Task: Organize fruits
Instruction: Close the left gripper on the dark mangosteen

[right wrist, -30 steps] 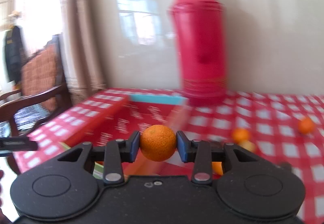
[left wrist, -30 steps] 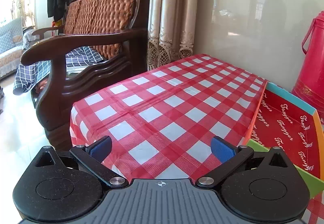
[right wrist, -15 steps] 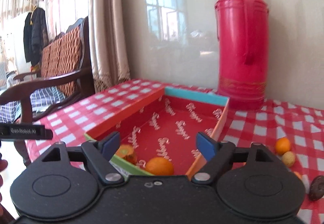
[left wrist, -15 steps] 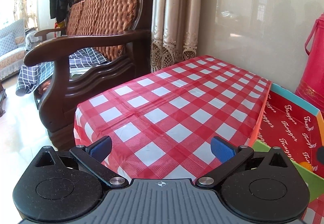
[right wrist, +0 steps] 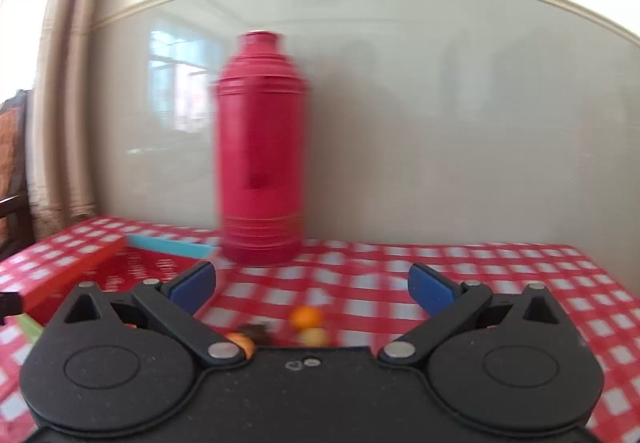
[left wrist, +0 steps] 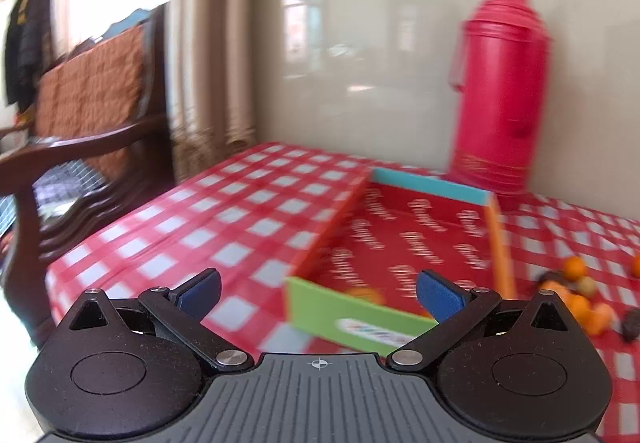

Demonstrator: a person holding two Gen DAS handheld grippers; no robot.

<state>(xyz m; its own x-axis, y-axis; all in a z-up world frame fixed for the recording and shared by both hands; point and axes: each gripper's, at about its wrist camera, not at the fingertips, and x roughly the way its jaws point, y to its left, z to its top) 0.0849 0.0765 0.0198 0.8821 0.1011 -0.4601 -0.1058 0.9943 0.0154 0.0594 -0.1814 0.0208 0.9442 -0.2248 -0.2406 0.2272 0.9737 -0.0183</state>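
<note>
A shallow red box (left wrist: pixel 408 243) with orange, teal and green walls lies on the checked table; an orange (left wrist: pixel 366 294) shows inside near its green front wall. My left gripper (left wrist: pixel 318 289) is open and empty, in front of that wall. Several small oranges and darker fruits (left wrist: pixel 576 299) lie on the cloth right of the box. My right gripper (right wrist: pixel 312 285) is open and empty above the table, with an orange (right wrist: pixel 306 317), a yellowish fruit (right wrist: pixel 314 337) and a dark fruit (right wrist: pixel 254 331) just ahead of it. The box's corner (right wrist: pixel 120 267) is at its left.
A tall red thermos (left wrist: pixel 498 91) stands against the wall behind the box, also in the right wrist view (right wrist: pixel 260 163). A dark wooden chair (left wrist: pixel 80 147) and curtains stand left of the table. The red-and-white cloth (right wrist: pixel 500 283) stretches to the right.
My right gripper opened, dropped its orange into the box, then swung right toward the loose fruits. My left gripper swung right, from the table's left part to face the box.
</note>
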